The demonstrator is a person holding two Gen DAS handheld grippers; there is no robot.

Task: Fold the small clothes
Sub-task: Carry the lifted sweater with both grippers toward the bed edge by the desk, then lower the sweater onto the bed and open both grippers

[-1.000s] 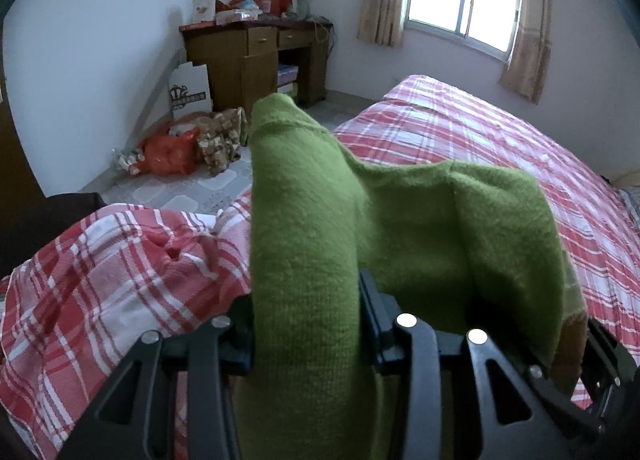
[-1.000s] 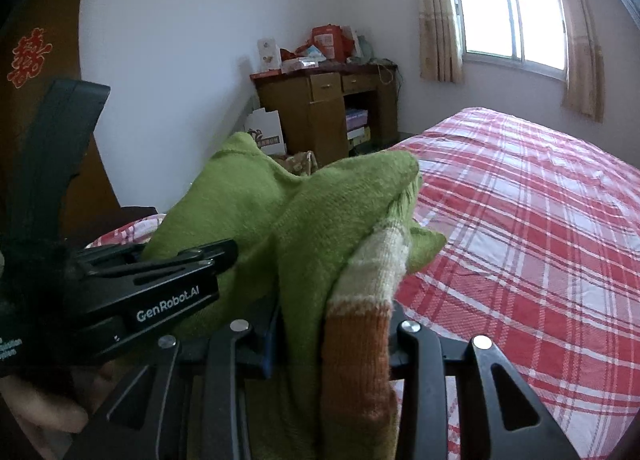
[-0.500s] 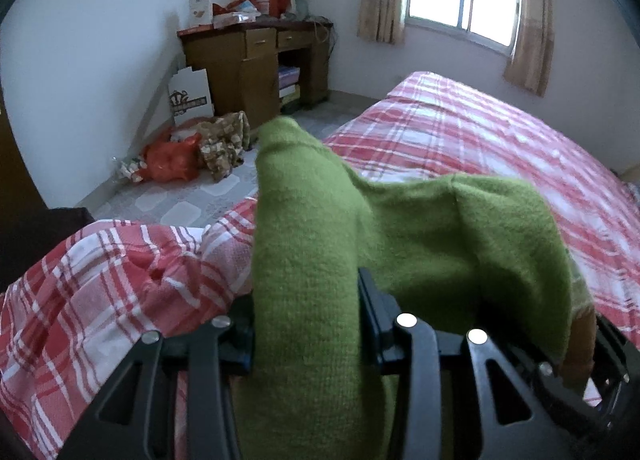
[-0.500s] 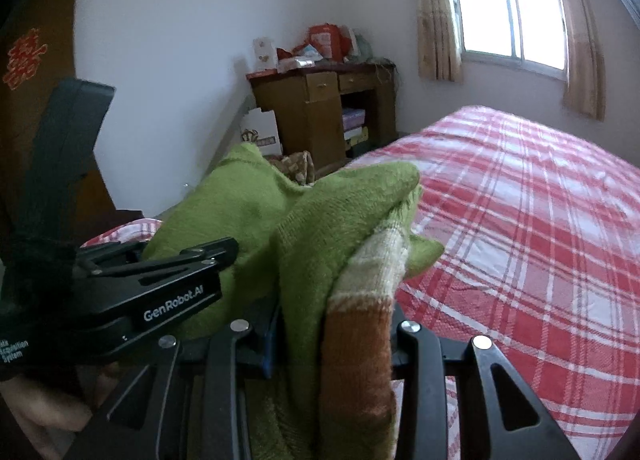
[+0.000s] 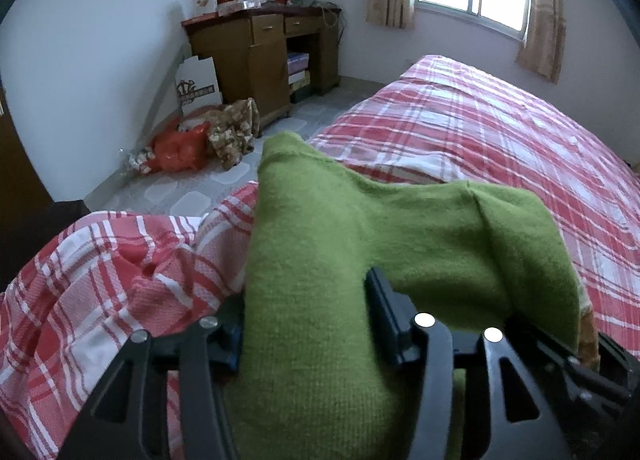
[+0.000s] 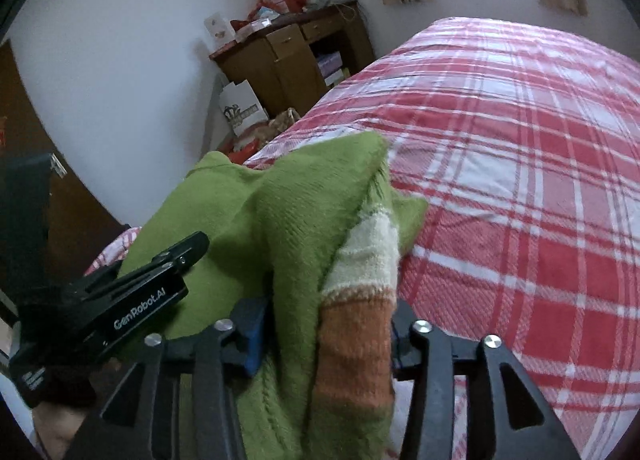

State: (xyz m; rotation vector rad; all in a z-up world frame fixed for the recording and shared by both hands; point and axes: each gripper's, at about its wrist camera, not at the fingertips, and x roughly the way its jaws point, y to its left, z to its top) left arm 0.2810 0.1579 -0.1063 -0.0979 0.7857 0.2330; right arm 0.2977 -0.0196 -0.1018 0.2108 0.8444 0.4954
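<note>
Both tongs, left gripper [image 5: 304, 324] and right gripper [image 6: 324, 336], have just been opening around the green sweater [image 5: 360, 227] — whether either has released, I cannot tell; probably laying it on the near bed [image 6: 520, 179].

The left gripper [image 5: 306, 324] points forward and downward over the near edge of the bed [image 5: 500, 131]. Its jaws have just been opening, with a thick fold of the green sweater [image 5: 320, 260] filling the gap between them and lying against both pads. The right gripper [image 6: 326, 334], just beside it, tilts down likewise; its jaws have also just been opening, and the sweater's green and orange knit sits between its pads. A hand [image 6: 56, 426] shows beneath the left gripper's body.
</note>
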